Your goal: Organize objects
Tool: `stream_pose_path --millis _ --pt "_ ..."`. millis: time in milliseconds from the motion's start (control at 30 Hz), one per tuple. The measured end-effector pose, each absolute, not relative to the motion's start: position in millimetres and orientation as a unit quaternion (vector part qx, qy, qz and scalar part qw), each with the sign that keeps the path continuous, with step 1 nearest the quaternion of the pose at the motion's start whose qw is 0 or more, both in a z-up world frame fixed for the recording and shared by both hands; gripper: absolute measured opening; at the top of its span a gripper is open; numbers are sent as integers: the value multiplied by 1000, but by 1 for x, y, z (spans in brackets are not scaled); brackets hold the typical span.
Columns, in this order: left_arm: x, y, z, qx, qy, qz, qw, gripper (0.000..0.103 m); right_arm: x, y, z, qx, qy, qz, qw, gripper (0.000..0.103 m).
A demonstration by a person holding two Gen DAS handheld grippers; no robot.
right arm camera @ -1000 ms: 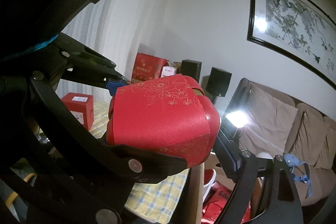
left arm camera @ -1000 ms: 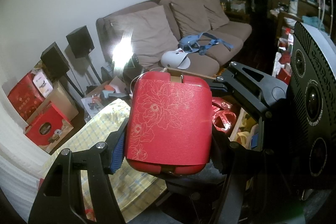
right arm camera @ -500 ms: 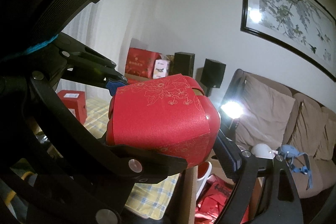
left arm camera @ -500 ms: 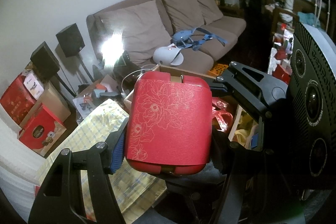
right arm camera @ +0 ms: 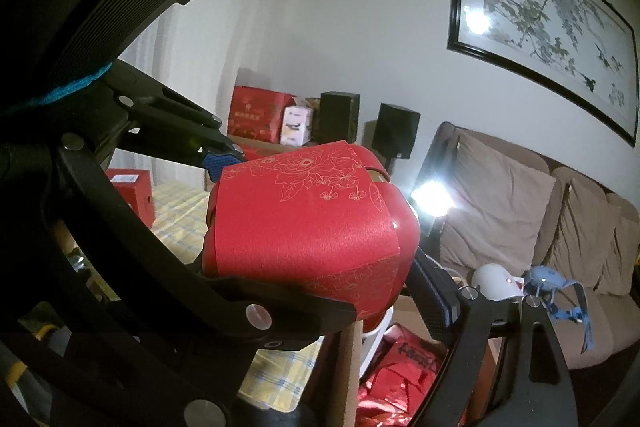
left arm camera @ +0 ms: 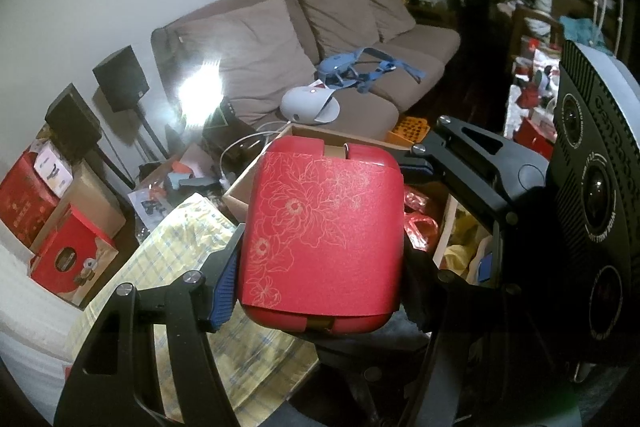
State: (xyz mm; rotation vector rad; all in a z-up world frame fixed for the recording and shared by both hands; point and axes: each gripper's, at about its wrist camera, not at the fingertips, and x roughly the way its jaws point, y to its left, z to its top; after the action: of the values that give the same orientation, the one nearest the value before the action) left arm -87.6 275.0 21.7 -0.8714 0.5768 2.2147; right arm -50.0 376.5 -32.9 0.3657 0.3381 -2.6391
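left wrist view: your left gripper (left arm camera: 316, 291) clamps the red box (left arm camera: 324, 239) across its sides, gold flower print facing the lens, held in the air above a yellow checked cloth (left arm camera: 180, 267) and an open cardboard box (left arm camera: 248, 187). right wrist view: your right gripper (right arm camera: 320, 291) grips the same red box (right arm camera: 308, 231) from its other two faces; a brown sofa (right arm camera: 520, 211) stands behind.

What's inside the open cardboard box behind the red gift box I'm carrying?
Red plastic bags and something yellow show in the cardboard box. The red gift box covers its middle, so the rest is hidden.
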Motion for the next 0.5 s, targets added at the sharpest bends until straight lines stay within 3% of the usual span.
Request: stream_pose_path --millis 500 --pt "-95 303 17 -338 232 839 358 64 -58 398 -36 141 113 -962 205 88"
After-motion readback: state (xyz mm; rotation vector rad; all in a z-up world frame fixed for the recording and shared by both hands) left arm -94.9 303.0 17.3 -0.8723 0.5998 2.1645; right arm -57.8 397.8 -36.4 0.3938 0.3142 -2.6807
